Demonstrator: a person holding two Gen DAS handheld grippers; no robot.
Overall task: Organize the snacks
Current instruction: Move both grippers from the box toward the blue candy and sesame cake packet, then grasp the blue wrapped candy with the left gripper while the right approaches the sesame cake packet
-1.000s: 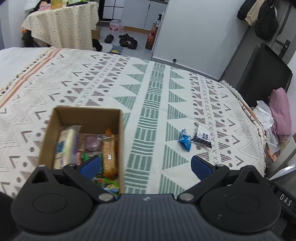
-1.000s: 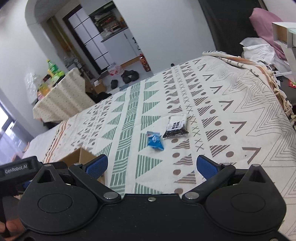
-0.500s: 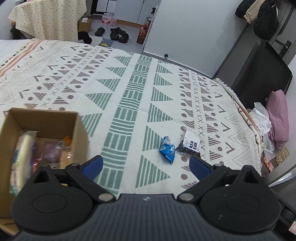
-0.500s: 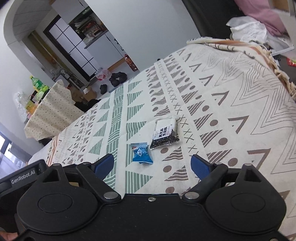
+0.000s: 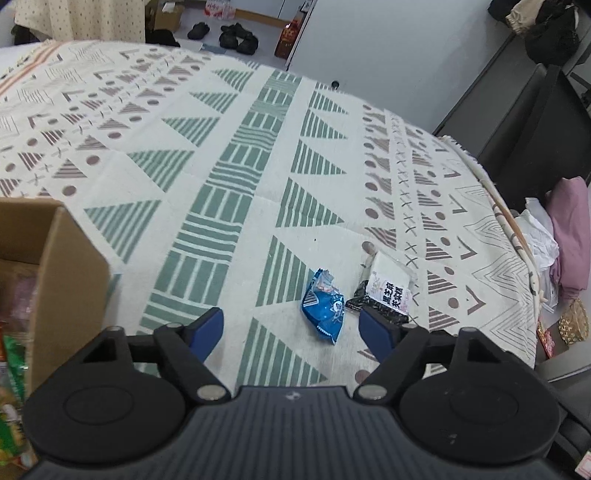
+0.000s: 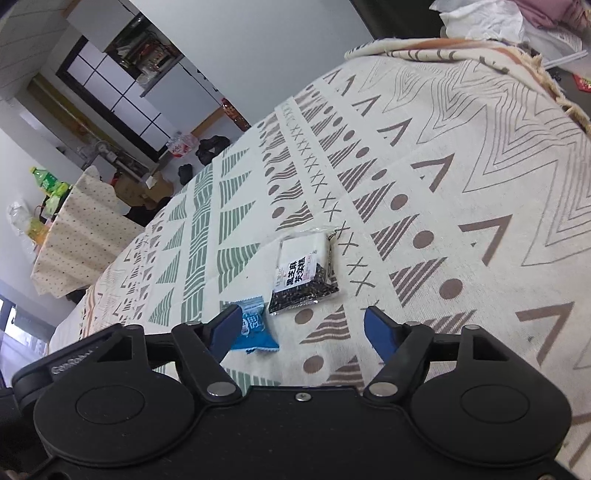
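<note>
Two snack packets lie side by side on the patterned blanket. The small blue packet [image 5: 325, 306] [image 6: 254, 328] sits left of the black-and-white sesame packet [image 5: 386, 288] [image 6: 303, 273]. My left gripper [image 5: 291, 330] hovers just short of the blue packet, jaws closing with nothing between them. My right gripper [image 6: 303, 330] hangs close before the sesame packet, jaws also closing and empty; its left finger [image 6: 227, 326] overlaps the blue packet's edge. The cardboard box [image 5: 66, 266] with several snacks inside stands at the left edge of the left wrist view.
The blanket [image 5: 229, 177] covers a bed whose right edge drops off near pink and white cloth [image 5: 561, 236]. A cloth-covered table [image 6: 77, 236] with bottles stands beyond the bed, with shoes [image 5: 236, 35] on the floor by it.
Both grippers have come down and forward toward the two packets, which now look larger. The box has slid to the left edge of the left view. Both pairs of jaws have narrowed.
</note>
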